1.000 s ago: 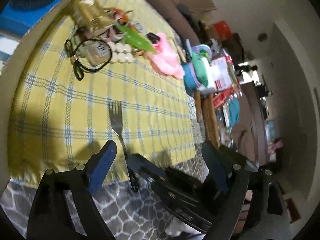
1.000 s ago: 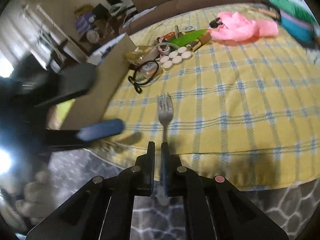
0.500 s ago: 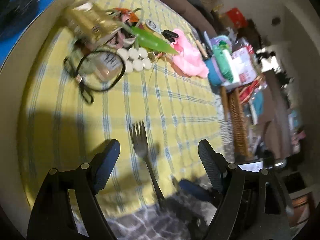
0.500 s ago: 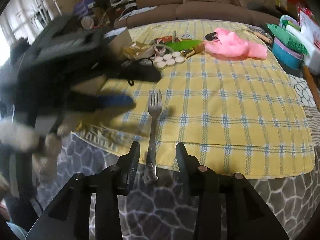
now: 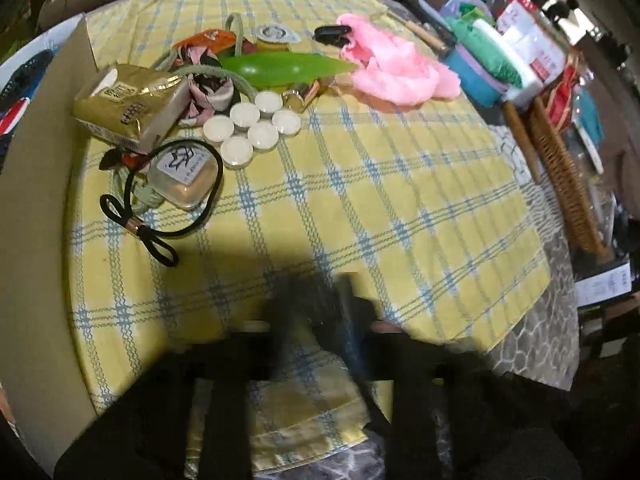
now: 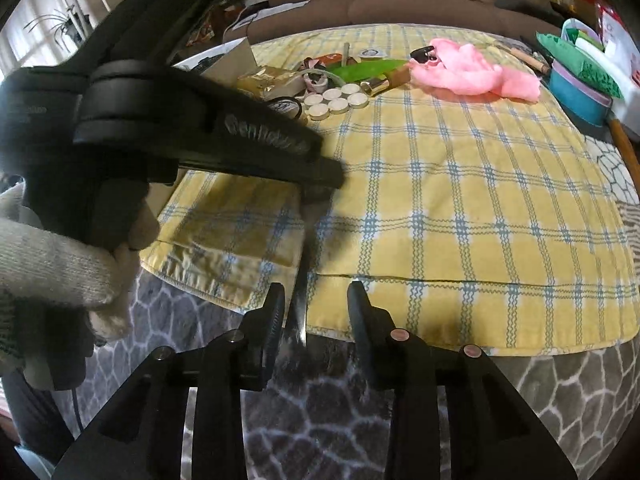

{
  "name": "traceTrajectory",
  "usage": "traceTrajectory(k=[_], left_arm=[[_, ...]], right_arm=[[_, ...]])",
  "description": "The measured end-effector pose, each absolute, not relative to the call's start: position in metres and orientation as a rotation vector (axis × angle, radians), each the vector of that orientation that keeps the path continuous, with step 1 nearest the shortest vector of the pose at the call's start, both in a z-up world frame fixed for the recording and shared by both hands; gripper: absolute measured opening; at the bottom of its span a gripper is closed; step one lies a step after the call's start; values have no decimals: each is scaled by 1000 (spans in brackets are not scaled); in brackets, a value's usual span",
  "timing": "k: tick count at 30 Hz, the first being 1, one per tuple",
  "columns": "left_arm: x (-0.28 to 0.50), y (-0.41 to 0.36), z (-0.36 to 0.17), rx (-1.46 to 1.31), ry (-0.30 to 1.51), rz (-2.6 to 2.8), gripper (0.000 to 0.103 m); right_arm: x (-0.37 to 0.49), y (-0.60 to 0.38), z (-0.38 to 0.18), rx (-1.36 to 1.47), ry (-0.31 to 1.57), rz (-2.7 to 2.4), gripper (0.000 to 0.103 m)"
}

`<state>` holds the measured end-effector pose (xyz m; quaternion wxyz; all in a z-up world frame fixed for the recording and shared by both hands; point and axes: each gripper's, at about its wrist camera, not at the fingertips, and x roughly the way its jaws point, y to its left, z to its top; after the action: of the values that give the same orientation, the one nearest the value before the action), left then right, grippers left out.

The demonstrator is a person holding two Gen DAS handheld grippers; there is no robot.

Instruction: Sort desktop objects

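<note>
We note the right gripper [image 6: 316, 312] at the bottom centre of its view, jaws parted with a gap to either side of the blurred metal fork handle [image 6: 301, 312] between them, gripping nothing. The left gripper [image 6: 320, 184] crosses that frame's left half, its tip over the fork; whether its jaws clamp the fork we cannot tell, as both views blur there. The fork lies at the near hem of the yellow checked cloth [image 6: 460, 200] on the bench. Farther, upper centre, the cluster looks unsorted: white round tealights [image 5: 252, 130], gold foil packet [image 5: 132, 100], black hair tie [image 5: 176, 196], green leaf-shaped piece [image 5: 280, 70], pink crumpled cloth [image 5: 396, 74]. We judge the sorting barely begun.
</note>
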<state>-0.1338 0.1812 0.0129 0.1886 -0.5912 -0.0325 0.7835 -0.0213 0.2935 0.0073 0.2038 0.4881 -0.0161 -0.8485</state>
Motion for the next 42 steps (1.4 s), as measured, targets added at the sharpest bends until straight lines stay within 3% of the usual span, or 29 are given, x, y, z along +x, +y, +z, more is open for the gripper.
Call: traceTrajectory(k=[11,20,24,31,32,34,35,36,40,42], left_arm=[[-121,170,23,-1608,-203,2137,1],[-116,169,29,-1622,-423,1988,1],[-112,167,39,-1588,-455,1959,2],[-109,161,59,-1517,-500,1914,3],[-109,160,62,-1504,-508,1903,4],[-108,156,66,-1490,-539,1902,19],[-107,153,68,-1478,-546,1905,33],[-107,152,69,-1472,-541,1910,38],[-107,144,68,-1485,-511,1934,34],[-108,135,68,-1487,-505,1954,26]], right_arm=[[-23,289,7,1349,-27,-2383,33],[-39,302,6,1326,-222,-2375,32],[-43,319,6,1312,-406,-2340,14],[-33,322,30,1208,-422,-2363,12],[-32,322,33,1189,-420,-2366,11],[-31,319,40,1161,-408,-2372,7],[-31,317,43,1144,-406,-2370,6],[-32,314,46,1129,-401,-2371,6],[-33,292,57,1077,-339,-2368,7],[-35,284,58,1065,-324,-2363,6]])
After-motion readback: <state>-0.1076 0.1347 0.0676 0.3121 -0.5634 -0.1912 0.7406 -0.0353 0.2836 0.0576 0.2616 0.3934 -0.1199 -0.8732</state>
